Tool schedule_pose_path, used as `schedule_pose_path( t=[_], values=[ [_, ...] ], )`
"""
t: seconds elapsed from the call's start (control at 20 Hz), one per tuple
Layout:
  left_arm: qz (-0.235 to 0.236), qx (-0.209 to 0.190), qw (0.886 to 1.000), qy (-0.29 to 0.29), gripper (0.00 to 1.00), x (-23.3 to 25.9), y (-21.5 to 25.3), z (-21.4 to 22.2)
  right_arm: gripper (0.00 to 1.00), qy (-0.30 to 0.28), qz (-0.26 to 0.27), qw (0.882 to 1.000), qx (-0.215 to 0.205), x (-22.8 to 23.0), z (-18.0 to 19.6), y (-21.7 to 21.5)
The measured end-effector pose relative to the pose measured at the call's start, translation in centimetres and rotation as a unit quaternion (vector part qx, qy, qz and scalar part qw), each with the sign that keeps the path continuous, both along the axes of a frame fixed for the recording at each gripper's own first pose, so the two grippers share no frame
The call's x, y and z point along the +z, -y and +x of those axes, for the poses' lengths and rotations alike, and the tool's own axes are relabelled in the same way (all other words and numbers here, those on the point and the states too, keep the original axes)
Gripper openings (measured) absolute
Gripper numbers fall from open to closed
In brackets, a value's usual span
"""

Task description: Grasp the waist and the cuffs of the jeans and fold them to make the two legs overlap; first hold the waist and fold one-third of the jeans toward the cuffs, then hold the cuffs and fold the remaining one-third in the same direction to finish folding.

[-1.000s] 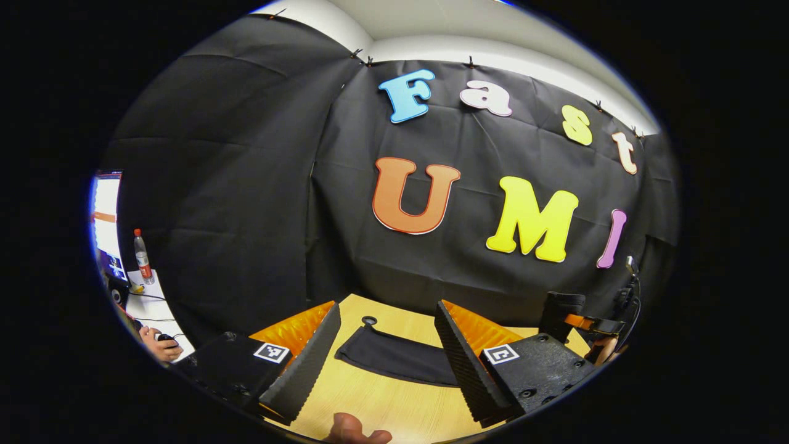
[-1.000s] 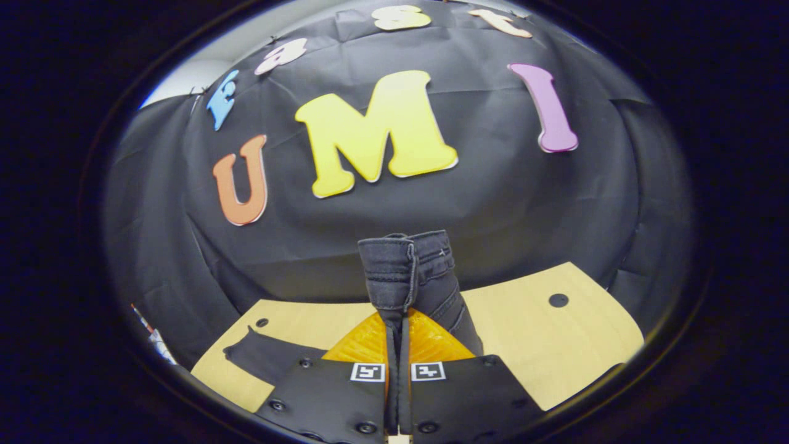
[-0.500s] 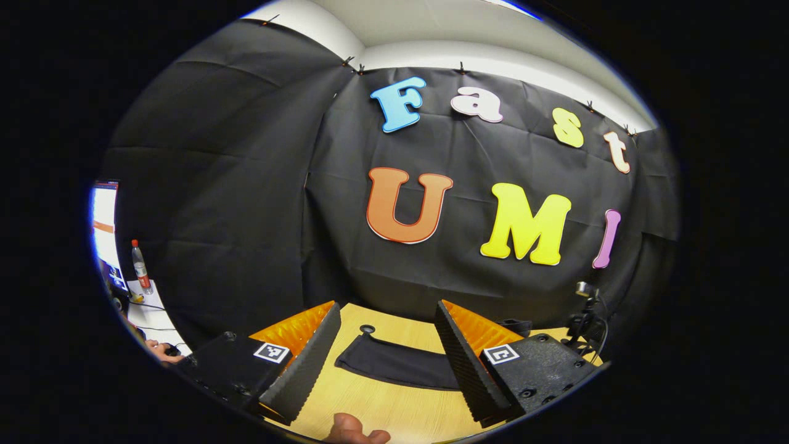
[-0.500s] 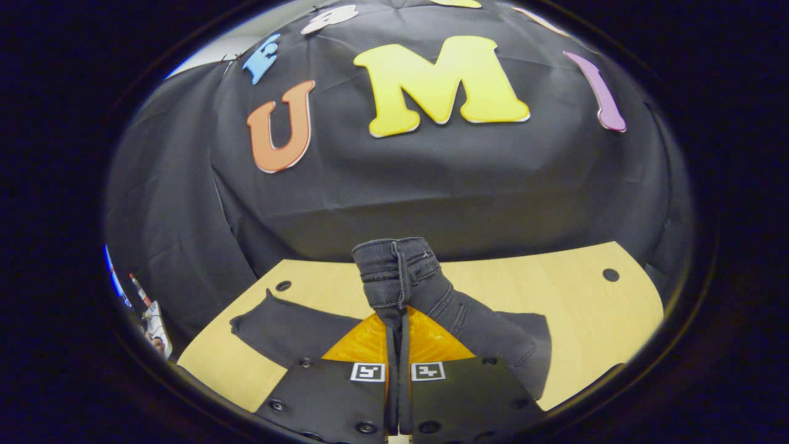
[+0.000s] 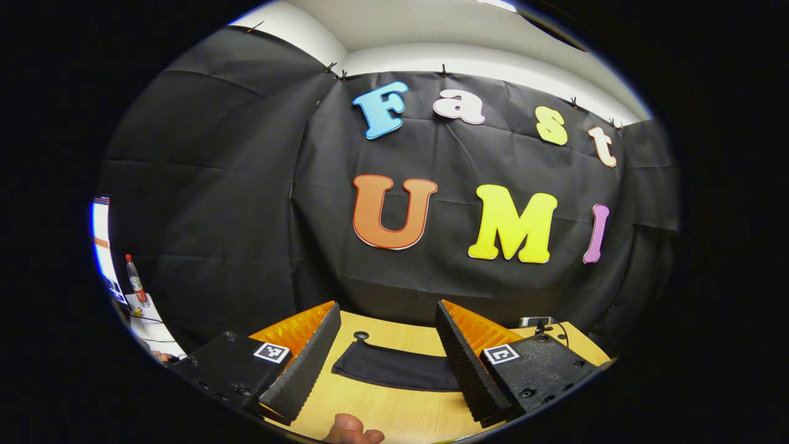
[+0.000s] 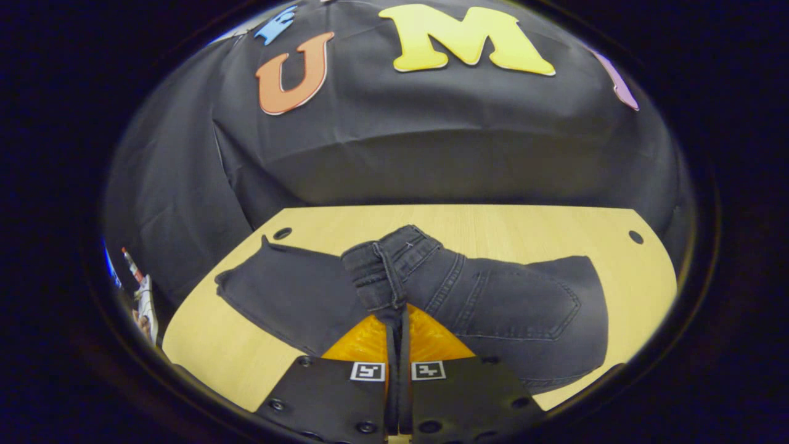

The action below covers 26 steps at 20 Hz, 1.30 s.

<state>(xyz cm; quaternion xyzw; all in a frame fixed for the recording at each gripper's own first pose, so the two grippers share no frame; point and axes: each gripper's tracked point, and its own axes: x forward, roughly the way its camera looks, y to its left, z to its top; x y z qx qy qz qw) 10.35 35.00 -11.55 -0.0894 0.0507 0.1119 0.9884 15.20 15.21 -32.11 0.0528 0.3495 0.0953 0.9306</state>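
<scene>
Dark grey jeans (image 6: 493,302) lie on the light wooden table (image 6: 493,228), the legs overlapped and running left to the cuffs (image 6: 246,283). My right gripper (image 6: 397,320) is shut on the waistband (image 6: 382,274), which it holds low over the legs, the seat part folded over to the right. In the left gripper view, my left gripper (image 5: 388,345) stands open above the table, and the cuff end of the jeans (image 5: 394,370) lies flat between and beyond its fingers, not touched.
A round hole (image 5: 360,336) in the table sits by the cuff end, and two more (image 6: 282,233) (image 6: 635,237) near the back corners. A small device with a cable (image 5: 536,322) stands at the table's far right. A thumb (image 5: 351,430) shows at the bottom. A side desk with a bottle (image 5: 134,280) is off left.
My right gripper has come down and tilted toward the table with the waistband, laying the seat part over the legs. The left gripper stayed open and shifted slightly.
</scene>
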Motion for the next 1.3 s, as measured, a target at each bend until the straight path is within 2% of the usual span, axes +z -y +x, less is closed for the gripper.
schedule_pose_path(
  t=[0.2,0.25,0.35,0.45,0.55,0.65,0.9,1.0,1.05,1.15,1.2,1.3],
  values=[
    [-0.001,-0.001,1.0,0.001,0.98,-0.1,-0.2,0.2,0.03,-0.025,0.006,1.0,0.016,-1.4,-0.8,-0.6],
    [0.0,0.003,1.0,0.0,0.98,-0.2,-0.4,0.2,0.12,-0.033,0.024,0.999,0.026,-1.1,-1.1,-1.2],
    [-0.008,0.003,1.0,-0.007,0.98,-1.0,-0.5,0.2,0.56,-0.02,0.032,0.999,0.032,0.5,-0.6,-1.3],
    [-0.014,0.004,1.0,-0.012,0.99,-1.6,-0.7,0.3,1.0,0.018,0.028,0.999,0.027,3.2,0.4,-0.2],
    [-0.017,0.003,1.0,-0.016,0.99,-2.3,-0.8,0.5,0.96,0.056,0.026,0.998,0.023,6.3,1.6,0.7],
    [-0.029,0.001,0.999,-0.02,0.98,-3.1,-1.0,0.9,1.0,0.102,0.018,0.995,0.014,10.0,3.1,2.5],
    [-0.097,0.007,0.994,-0.043,0.99,-7.9,-2.0,2.8,0.96,0.208,-0.008,0.978,-0.007,20.6,5.9,7.7],
    [-0.137,0.003,0.989,-0.059,1.0,-10.7,-2.0,3.9,1.0,0.244,-0.021,0.969,-0.021,24.7,6.3,10.5],
    [-0.167,0.001,0.984,-0.065,0.99,-12.0,-1.9,4.3,0.96,0.261,-0.024,0.964,-0.031,26.7,6.4,11.7],
    [-0.25,0.001,0.965,-0.074,0.99,-14.8,-1.7,5.6,0.96,0.296,-0.024,0.953,-0.052,30.6,6.4,14.1],
    [-0.294,0.005,0.953,-0.077,0.98,-16.5,-1.7,6.2,1.0,0.311,-0.024,0.948,-0.061,32.3,6.5,15.2],
    [-0.369,0.019,0.925,-0.091,0.99,-19.8,-2.0,6.9,0.96,0.336,-0.027,0.938,-0.079,35.1,5.9,17.2]
  ],
)
